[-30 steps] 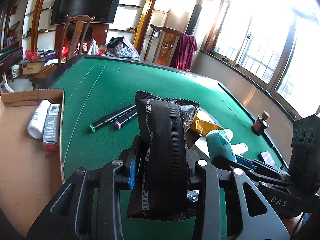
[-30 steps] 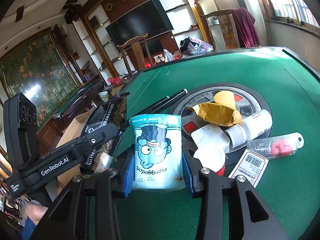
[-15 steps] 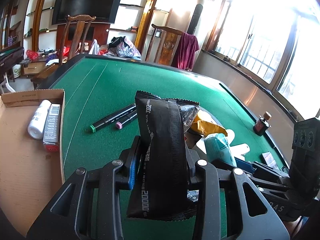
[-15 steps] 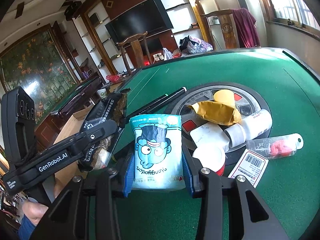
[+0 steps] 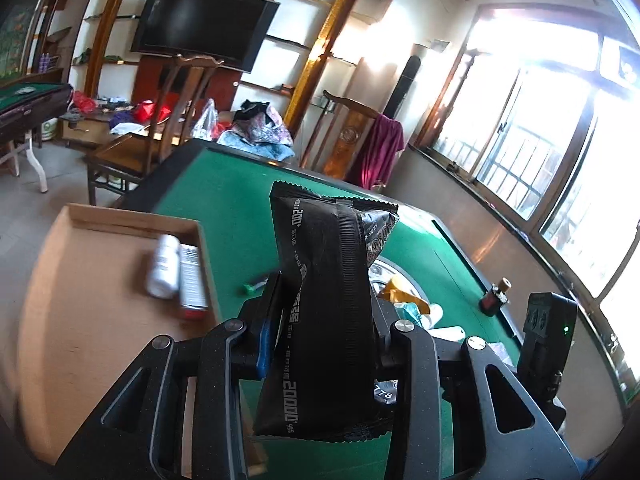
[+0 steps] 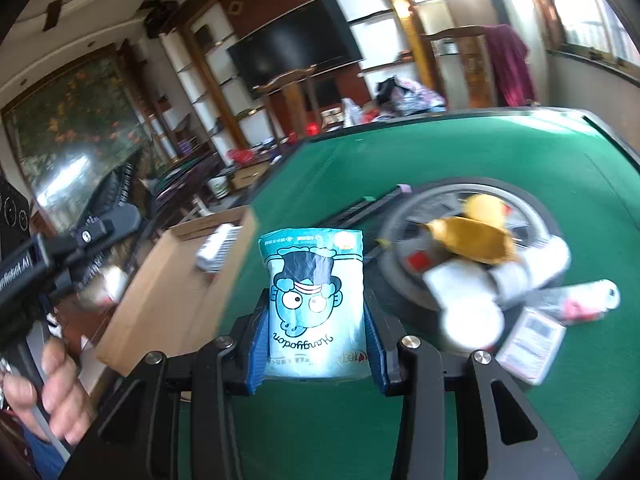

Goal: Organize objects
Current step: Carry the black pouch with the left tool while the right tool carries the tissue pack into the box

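My left gripper (image 5: 324, 344) is shut on a black snack packet (image 5: 328, 312) and holds it upright above the green table, near the right edge of the cardboard box (image 5: 80, 304). My right gripper (image 6: 316, 340) is shut on a light blue cartoon-face snack packet (image 6: 316, 300), held above the table to the right of the same box (image 6: 172, 292). The box holds a white bottle (image 5: 162, 266) and a small white carton (image 5: 192, 276). The left gripper's body shows at the left edge of the right wrist view.
A round centre panel (image 6: 404, 212) on the green table (image 6: 460, 152) carries a yellow packet (image 6: 476, 236), white bottles (image 6: 536, 264) and a card pack (image 6: 528, 340). Two markers (image 6: 364, 208) lie beside it. A small brown bottle (image 5: 496, 296) stands at the table's right. Chairs stand beyond.
Both grippers have swung left toward the cardboard box with their packets still held. The box now fills more of both views, and the scene is motion blurred.
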Demonstrator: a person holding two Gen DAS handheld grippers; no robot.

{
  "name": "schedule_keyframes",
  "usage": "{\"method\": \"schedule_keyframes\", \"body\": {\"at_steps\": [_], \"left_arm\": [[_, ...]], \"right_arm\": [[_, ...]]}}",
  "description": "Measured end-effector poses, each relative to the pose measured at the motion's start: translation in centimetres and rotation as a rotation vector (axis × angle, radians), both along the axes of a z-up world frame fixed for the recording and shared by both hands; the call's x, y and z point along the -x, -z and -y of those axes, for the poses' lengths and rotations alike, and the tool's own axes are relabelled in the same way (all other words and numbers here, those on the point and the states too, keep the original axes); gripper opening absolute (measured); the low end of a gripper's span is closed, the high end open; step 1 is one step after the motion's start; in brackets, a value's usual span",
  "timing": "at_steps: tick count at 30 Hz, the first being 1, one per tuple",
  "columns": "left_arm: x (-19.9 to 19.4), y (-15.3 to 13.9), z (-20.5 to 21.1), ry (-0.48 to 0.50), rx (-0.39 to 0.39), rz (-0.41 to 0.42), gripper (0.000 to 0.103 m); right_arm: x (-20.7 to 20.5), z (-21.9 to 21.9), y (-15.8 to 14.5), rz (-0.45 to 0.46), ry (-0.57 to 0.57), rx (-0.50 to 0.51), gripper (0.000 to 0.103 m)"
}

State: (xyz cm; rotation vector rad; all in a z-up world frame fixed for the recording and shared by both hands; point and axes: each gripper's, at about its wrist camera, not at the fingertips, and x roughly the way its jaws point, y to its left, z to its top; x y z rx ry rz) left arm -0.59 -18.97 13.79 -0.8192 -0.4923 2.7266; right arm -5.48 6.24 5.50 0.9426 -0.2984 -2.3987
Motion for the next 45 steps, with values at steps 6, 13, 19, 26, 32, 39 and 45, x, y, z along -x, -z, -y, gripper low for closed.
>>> {"method": "schedule_keyframes", "body": {"at_steps": [6,13,19,26,32,39,45], "left_arm": [[0.9,-0.8,7.6,-0.091,0.108,0.089,0.035],[5.9,3.0,12.4,-0.129,0.151,0.275,0.035],[9.8,6.9,12.2,-0.113,0.155,0.393,0.035],[13.7,8.9,12.1,-0.125,0.197,0.458,0.035],[15.5,9.9,11.6,-0.133,0.21,0.482,0.035],[16.2,10.6,10.7,-0.129,0.226,0.485,0.035],[16.5,11.2,10.3,-0.117,0.24,0.491,0.035]], "right_arm": [[0.2,8.4,-1.9,0.04,-0.158,-0.031,0.041],[1.1,17.0,-0.4,0.136,-0.25,-0.091,0.041],[2.5,21.2,2.0,0.174,-0.239,-0.202,0.041],[4.5,22.6,4.2,0.232,-0.223,-0.258,0.041],[5.1,23.6,5.4,0.242,-0.224,-0.299,0.041],[5.4,23.6,5.7,0.226,-0.206,-0.325,0.042],[5.1,23.9,6.0,0.221,-0.211,-0.316,0.046]]}}
